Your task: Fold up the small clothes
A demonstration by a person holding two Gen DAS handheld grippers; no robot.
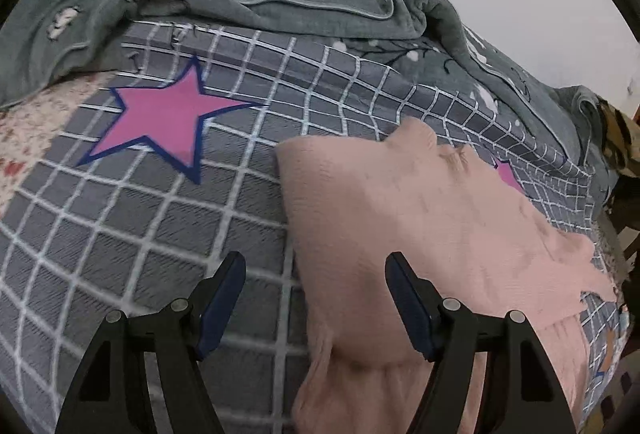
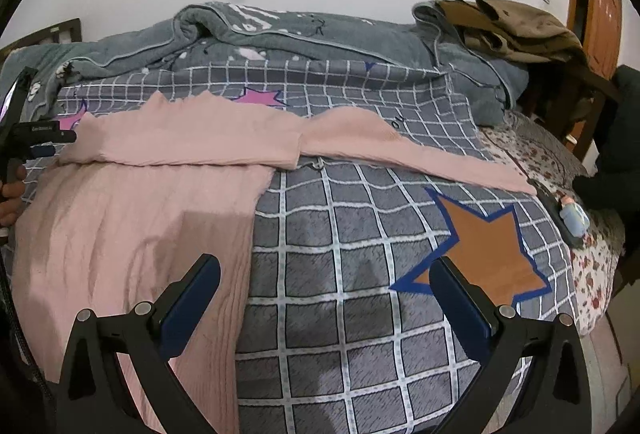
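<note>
A pink knit sweater (image 2: pixel 132 218) lies flat on the grey checked bedspread (image 2: pixel 344 234). One sleeve is folded across its top, and the other sleeve (image 2: pixel 420 154) stretches out to the right. In the left wrist view the sweater (image 1: pixel 400 218) fills the right half. My left gripper (image 1: pixel 316 266) is open and empty, hovering over the sweater's left edge; it also shows at the far left of the right wrist view (image 2: pixel 36 142). My right gripper (image 2: pixel 326 270) is open and empty above the bedspread, just right of the sweater's body.
A rumpled grey blanket (image 2: pixel 304 34) lies along the back of the bed. Brown clothes (image 2: pixel 516 26) are piled at the back right. A small light-blue object (image 2: pixel 574 218) lies near the right edge. The bed's front edge drops off at lower right.
</note>
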